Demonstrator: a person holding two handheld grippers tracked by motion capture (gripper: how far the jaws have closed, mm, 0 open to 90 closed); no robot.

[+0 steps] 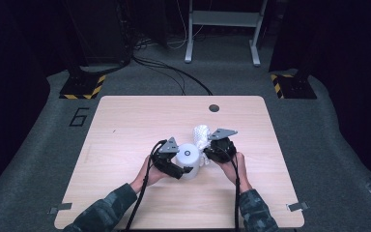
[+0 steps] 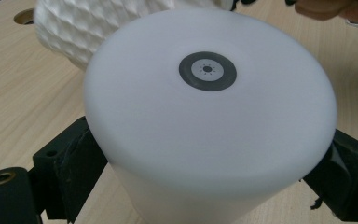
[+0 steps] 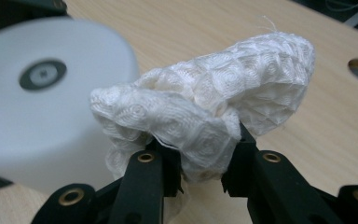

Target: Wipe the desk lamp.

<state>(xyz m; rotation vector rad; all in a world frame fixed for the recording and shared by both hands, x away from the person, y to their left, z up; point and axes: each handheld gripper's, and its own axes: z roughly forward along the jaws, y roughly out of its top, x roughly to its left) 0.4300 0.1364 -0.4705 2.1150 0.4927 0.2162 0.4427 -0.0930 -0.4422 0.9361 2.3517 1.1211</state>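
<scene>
Two grips are seen: the left gripper (image 2: 205, 186) has its jaws spread wide and clamped on the white cup (image 2: 209, 121), mid-frame; the right gripper (image 3: 200, 172) has its jaws pinched narrowly on the white mesh sleeve (image 3: 214, 107), just right of the cup. The cup should be held steady while the sleeve is worked free above the worktop (image 1: 125, 125).

Lab: numbered floor (image 1: 79, 117), hazard-taped stand bases (image 1: 83, 86), trailing cables (image 1: 174, 72)
</scene>
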